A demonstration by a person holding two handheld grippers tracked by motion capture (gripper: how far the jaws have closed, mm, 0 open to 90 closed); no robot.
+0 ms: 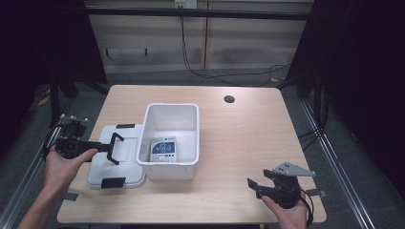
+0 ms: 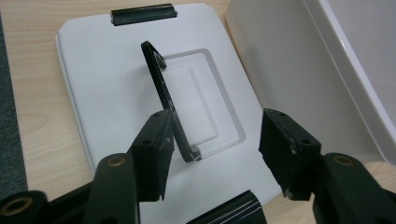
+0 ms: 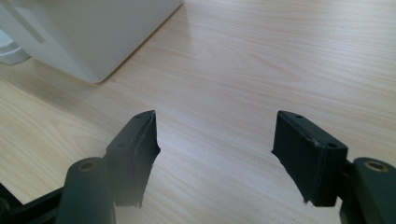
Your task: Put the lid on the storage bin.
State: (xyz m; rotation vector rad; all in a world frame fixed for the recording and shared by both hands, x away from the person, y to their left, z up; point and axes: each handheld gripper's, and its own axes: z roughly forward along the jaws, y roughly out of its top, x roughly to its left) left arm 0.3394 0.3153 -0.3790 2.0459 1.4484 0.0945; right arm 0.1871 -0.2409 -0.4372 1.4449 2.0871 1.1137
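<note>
A white bin stands mid-table with a blue and white packet lying inside. Its white lid lies flat to the left of the bin, with black clips at both ends. The lid's thin black handle stands raised. My left gripper is open over the lid, and the handle sits between the jaws, close against the left one. My right gripper is open above bare wood near the front right, with nothing between its fingers. The bin's corner lies beyond it.
The wooden table has a round cable hole at the back right. The bin's outer wall rises just right of the left gripper. Black cables trail on the floor behind the table, and dark frames flank both sides.
</note>
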